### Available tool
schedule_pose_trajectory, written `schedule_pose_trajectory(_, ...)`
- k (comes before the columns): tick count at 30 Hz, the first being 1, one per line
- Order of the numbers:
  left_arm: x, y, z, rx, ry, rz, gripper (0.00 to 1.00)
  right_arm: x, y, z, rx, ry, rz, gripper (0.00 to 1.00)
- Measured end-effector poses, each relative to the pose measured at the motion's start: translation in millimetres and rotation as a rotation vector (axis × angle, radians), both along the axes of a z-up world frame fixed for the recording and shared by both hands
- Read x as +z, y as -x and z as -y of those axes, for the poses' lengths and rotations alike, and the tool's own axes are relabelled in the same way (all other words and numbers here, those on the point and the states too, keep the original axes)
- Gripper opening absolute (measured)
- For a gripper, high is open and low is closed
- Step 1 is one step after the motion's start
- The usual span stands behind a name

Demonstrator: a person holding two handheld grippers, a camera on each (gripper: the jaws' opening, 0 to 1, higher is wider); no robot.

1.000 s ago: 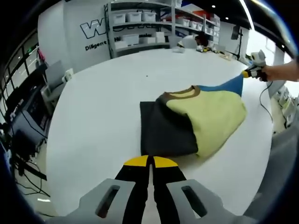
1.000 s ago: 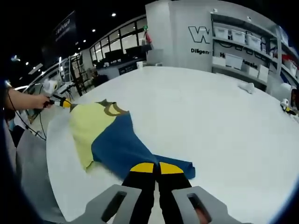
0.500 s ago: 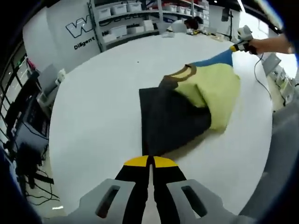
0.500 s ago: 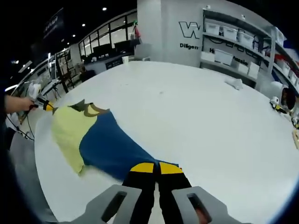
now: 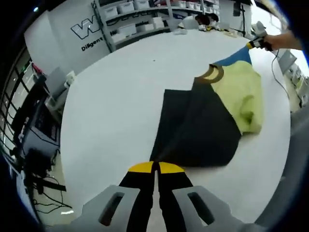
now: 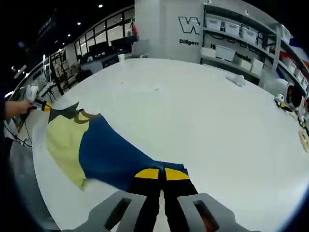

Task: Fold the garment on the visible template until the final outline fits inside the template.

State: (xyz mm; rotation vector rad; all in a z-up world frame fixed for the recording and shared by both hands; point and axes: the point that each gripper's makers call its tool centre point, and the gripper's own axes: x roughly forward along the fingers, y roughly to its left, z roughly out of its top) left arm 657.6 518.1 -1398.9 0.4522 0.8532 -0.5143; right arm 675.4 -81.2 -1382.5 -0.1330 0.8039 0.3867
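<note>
A garment with black (image 5: 193,125), yellow (image 5: 241,92) and blue (image 5: 237,57) panels lies stretched across the white round table (image 5: 116,106). In the left gripper view my left gripper (image 5: 155,167) is shut on the near corner of the black panel. At the far end, my right gripper (image 5: 256,43), held by a hand, grips the blue tip. The right gripper view has my right gripper (image 6: 157,173) shut on the blue panel's (image 6: 111,154) near edge. Beyond it lie the yellow part (image 6: 63,140) and a black corner (image 6: 63,112), held by my left gripper (image 6: 41,106).
Shelves with white bins (image 6: 241,34) and a grey wall with lettering (image 5: 91,36) stand behind the table. A small white object (image 6: 239,79) lies near the table's far side. Desks with screens (image 5: 34,125) stand past the table's left rim (image 5: 60,159).
The two grippers have drawn apart and the garment has been pulled longer. More of the black panel lies flat, and the yellow part has shifted away from my left gripper.
</note>
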Motion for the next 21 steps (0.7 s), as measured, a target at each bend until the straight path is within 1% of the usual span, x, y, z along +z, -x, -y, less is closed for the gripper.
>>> schedule_pose_trajectory(1, -0.2, -1.3, 2, 0.003, 0.007, -0.006, 0.02, -3.7, 4, -2, 0.003, -0.007, -0.017, 0.00)
schedule_pose_trajectory(2, 1.4, -2.9, 3, 0.004, 0.009, 0.004, 0.03, -6.3, 5, -2, 0.004, -0.008, -0.024, 0.00)
schedule_pose_trajectory(5, 7.2, -6.0, 4, 0.047, 0.024, 0.025, 0.06, -11.5, 14, -3, 0.004, -0.002, -0.031, 0.00)
schedule_pose_trajectory(7, 8.9, -6.8, 4, 0.065, 0.034, 0.034, 0.14, -13.1, 16, -3, 0.004, -0.004, -0.026, 0.00)
schedule_pose_trajectory(9, 16.1, -4.3, 7, 0.082, 0.055, 0.062, 0.23, -16.4, 24, -5, 0.006, 0.009, -0.025, 0.06)
schedule_pose_trajectory(10, 18.9, -2.0, 8, 0.084, 0.050, 0.076, 0.25, -16.1, 28, -10, 0.017, 0.009, -0.018, 0.07)
schedule_pose_trajectory(12, 22.2, 4.8, 13, 0.083, 0.063, 0.084, 0.26, -17.0, 34, -16, 0.029, 0.005, -0.008, 0.09)
schedule_pose_trajectory(13, 23.9, 8.6, 17, 0.079, 0.079, 0.088, 0.25, -16.2, 37, -23, 0.042, -0.021, 0.003, 0.08)
schedule_pose_trajectory(14, 24.2, 15.6, 28, 0.061, 0.117, 0.082, 0.25, -17.9, 42, -31, 0.060, -0.035, 0.004, 0.07)
schedule_pose_trajectory(16, 23.9, 26.1, 39, 0.029, 0.128, 0.080, 0.27, -20.8, 52, -45, 0.105, -0.046, -0.004, 0.09)
schedule_pose_trajectory(17, 21.2, 34.1, 49, 0.014, 0.152, 0.067, 0.26, -21.3, 57, -52, 0.124, -0.062, -0.002, 0.08)
schedule_pose_trajectory(18, 21.0, 41.0, 59, -0.003, 0.183, 0.057, 0.26, -23.2, 64, -64, 0.149, -0.091, -0.008, 0.06)
schedule_pose_trajectory(19, 20.4, 50.9, 72, -0.018, 0.215, 0.045, 0.26, -24.8, 70, -71, 0.171, -0.100, -0.011, 0.07)
schedule_pose_trajectory(20, 16.9, 58.3, 79, -0.034, 0.226, 0.025, 0.26, -27.6, 78, -81, 0.205, -0.102, -0.018, 0.08)
schedule_pose_trajectory(21, 12.5, 65.7, 87, -0.057, 0.227, 0.007, 0.26, -30.6, 83, -88, 0.218, -0.106, -0.027, 0.09)
